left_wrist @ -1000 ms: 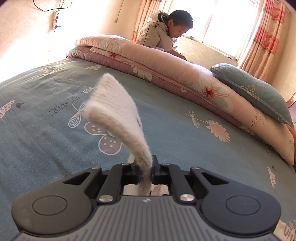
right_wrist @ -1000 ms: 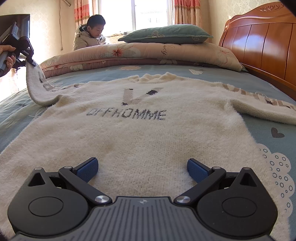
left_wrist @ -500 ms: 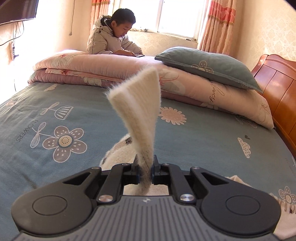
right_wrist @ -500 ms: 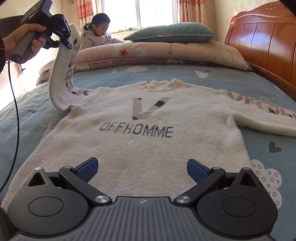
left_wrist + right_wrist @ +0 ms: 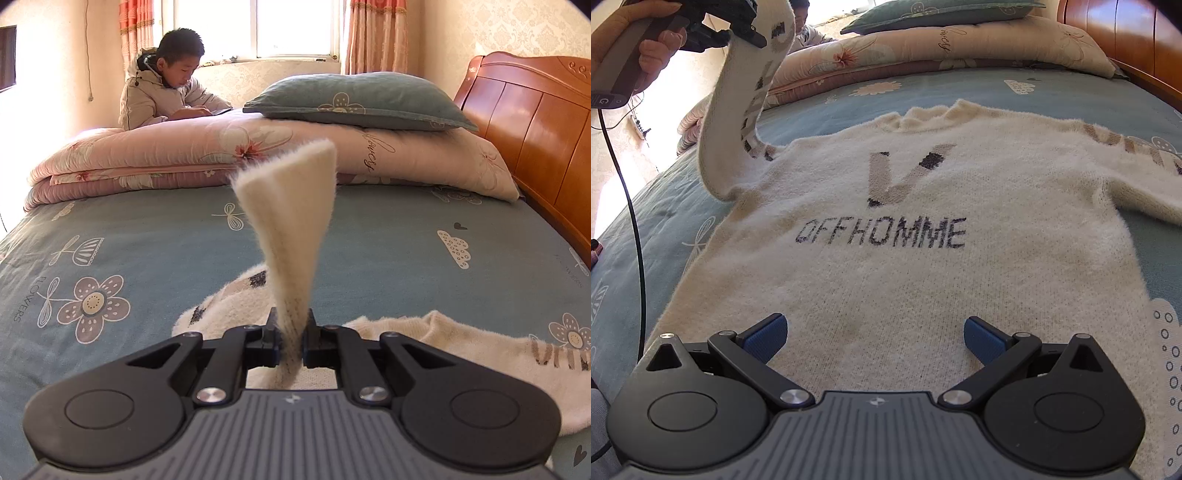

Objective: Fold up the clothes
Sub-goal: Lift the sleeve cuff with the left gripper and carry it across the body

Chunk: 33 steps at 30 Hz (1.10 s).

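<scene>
A cream knitted sweater [image 5: 905,266] with a grey V and dark lettering lies flat, front up, on the blue bed sheet [image 5: 997,92]. Its left sleeve [image 5: 738,122] is lifted off the bed in an arch, and my left gripper [image 5: 746,22], held in a hand at the top left, is shut on the cuff. In the left wrist view the cuff [image 5: 291,236] stands up from between the pads of that left gripper [image 5: 290,341]. My right gripper [image 5: 875,334] hovers open over the sweater's lower hem, nothing between its blue pads [image 5: 764,336]. The right sleeve [image 5: 1137,158] lies stretched out to the right.
A folded pink floral quilt [image 5: 192,155] with a blue-green pillow [image 5: 362,101] on it lies across the far side of the bed. A person in a beige jacket [image 5: 159,92] sits behind it by the window. A wooden headboard [image 5: 528,125] bounds the right. A black cable [image 5: 635,229] hangs from the left gripper.
The left gripper carried the sleeve cuff up and to the right, toward the sweater's body, rolling as it went. The right gripper rose slightly and tilted further down over the hem, still open.
</scene>
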Tool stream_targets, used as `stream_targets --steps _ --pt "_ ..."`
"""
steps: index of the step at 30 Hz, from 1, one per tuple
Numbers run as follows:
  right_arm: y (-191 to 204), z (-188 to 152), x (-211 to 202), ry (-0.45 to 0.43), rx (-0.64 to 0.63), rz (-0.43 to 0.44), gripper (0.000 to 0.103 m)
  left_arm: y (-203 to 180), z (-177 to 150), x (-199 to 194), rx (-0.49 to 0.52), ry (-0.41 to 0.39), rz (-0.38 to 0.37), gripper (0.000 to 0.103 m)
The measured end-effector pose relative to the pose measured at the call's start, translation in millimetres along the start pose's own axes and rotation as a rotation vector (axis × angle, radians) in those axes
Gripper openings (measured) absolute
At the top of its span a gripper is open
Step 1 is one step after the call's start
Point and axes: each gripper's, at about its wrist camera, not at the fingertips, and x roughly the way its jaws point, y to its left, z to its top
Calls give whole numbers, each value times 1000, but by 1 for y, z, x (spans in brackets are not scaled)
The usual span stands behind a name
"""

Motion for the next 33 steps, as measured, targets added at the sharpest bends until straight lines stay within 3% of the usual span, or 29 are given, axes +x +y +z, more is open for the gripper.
stream_targets --steps 15,27,33 --pt "-16 4 -18 -48 40 46 103 -67 -26 17 162 50 -8 8" --pt "-27 3 -16 -44 76 35 103 -86 -29 39 126 109 -63 8" --pt "-30 3 -16 -42 84 34 103 -106 -49 48 192 125 -75 8"
